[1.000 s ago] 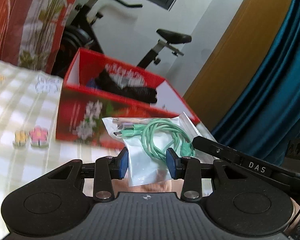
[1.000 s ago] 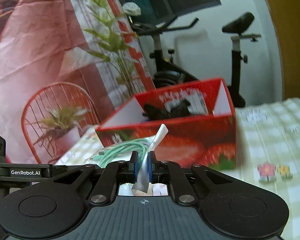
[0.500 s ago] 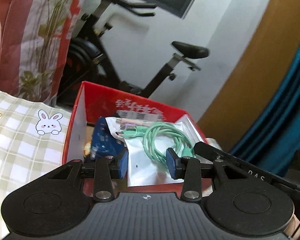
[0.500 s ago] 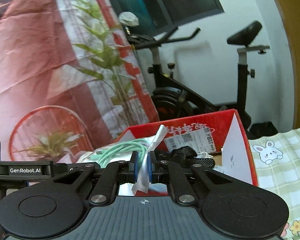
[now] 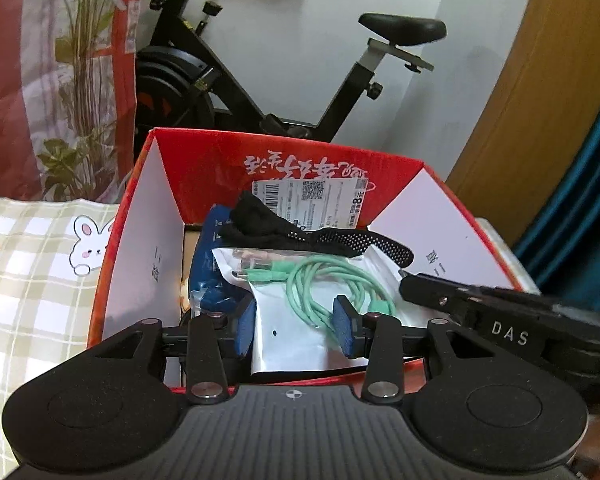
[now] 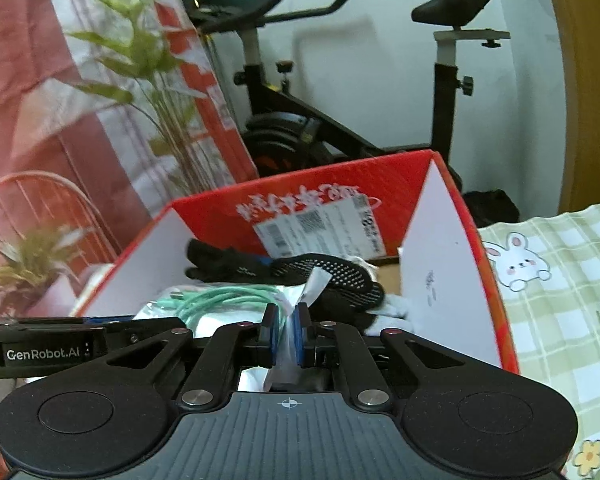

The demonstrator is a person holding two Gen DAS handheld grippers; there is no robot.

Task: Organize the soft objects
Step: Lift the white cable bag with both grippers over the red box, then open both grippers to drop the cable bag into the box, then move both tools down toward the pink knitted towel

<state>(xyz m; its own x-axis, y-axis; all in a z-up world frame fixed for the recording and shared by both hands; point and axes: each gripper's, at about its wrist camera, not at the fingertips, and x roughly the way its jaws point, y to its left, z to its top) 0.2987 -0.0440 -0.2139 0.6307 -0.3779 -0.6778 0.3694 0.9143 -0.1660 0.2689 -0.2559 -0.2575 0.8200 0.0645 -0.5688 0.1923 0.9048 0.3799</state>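
the jaws of the left gripper (image 5: 298,330) stand partly apart and have just been opening; a clear plastic bag (image 5: 300,344) lies between the blue pads (image 5: 246,330), and whether they press on it is hard to tell. the jaws of the right gripper (image 6: 286,334) are nearly shut, pinching a twisted corner of the same bag (image 6: 314,286). the bag hangs over the open red cardboard box (image 5: 284,164), just above its contents.

the box stands on a worktop covered by a green checked cloth (image 5: 28,264) printed with a white rabbit (image 5: 88,246). its inner side walls are white and a shipping label (image 5: 312,202) is stuck on the far wall. inside lie a blue packet (image 5: 210,268), a black dotted sock (image 5: 332,238) and something white (image 6: 396,306) by the right wall. the bag holds a coiled mint-green cable (image 5: 328,280).

behind the box stands a black exercise bike (image 5: 228,84), with a red patterned curtain (image 5: 56,72) to its left and a teal curtain (image 5: 580,240) to its right.

the gripper bodies hide the near edge of the box and the lower end of the bag.
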